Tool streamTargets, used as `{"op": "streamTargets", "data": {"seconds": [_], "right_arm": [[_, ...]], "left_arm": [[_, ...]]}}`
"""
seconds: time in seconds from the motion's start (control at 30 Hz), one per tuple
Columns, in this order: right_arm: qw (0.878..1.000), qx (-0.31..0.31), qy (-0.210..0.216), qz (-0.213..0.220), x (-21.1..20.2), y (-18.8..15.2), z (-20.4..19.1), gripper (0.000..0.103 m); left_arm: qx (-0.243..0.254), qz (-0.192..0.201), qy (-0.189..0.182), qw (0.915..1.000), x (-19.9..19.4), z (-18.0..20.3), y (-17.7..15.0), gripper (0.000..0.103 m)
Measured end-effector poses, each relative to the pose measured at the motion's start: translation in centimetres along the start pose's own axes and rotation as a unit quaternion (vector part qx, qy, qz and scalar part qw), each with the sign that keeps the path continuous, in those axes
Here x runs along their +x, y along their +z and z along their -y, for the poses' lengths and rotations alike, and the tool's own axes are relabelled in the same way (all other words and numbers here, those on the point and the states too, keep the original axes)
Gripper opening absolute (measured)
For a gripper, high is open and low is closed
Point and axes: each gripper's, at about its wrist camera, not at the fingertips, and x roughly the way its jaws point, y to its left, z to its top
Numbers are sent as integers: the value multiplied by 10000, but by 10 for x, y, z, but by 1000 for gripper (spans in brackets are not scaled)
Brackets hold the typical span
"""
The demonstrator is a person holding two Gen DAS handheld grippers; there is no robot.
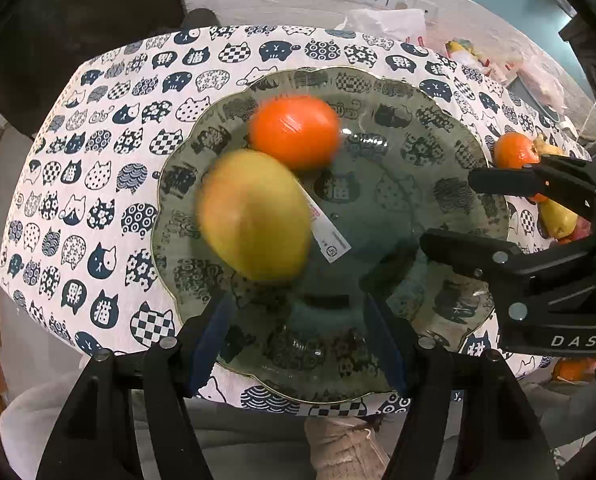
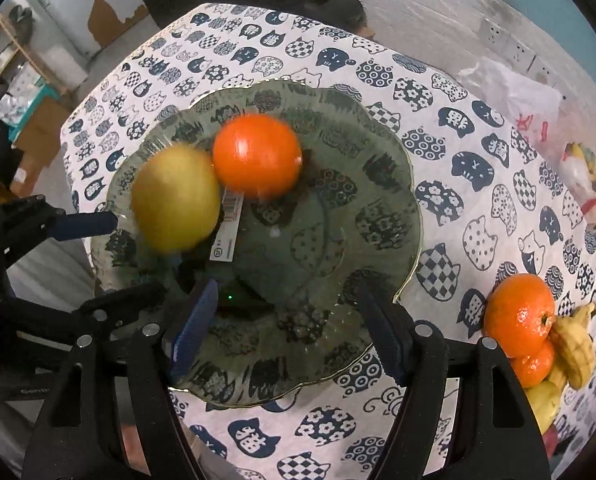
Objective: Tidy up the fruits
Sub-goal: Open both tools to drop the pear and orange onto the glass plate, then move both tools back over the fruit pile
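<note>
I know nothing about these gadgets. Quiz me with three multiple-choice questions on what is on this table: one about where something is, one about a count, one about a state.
1. Where does the white label lie?
A. on the glass plate, beside the yellow fruit
B. on the tablecloth, off the plate
C. stuck on the wall

2. How many fruits are on the plate?
A. none
B. two
C. five

3. How do the jaws of the right gripper stand?
A. apart, with nothing between them
B. clamped on an orange
C. clamped on the plate's rim

Answers:
1 A: the label rests inside the plate, tucked against the yellow fruit.
2 B: only the yellow fruit and one orange fruit sit there; the other fruits are piled on the cloth.
3 A: its blue pads stand wide over the plate, holding nothing.
</note>
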Motion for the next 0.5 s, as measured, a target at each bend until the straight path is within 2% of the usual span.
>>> {"op": "streamTargets", "data": {"seconds": [0.17, 0.5], "right_arm": [[9999, -23, 153, -16, 2, -1, -3, 71], [9999, -27, 133, -25, 2, -2, -3, 71]], "left_arm": [[30, -25, 53, 10000, 0, 1, 0, 69], [60, -29, 40, 10000, -1, 3, 0, 69]]}}
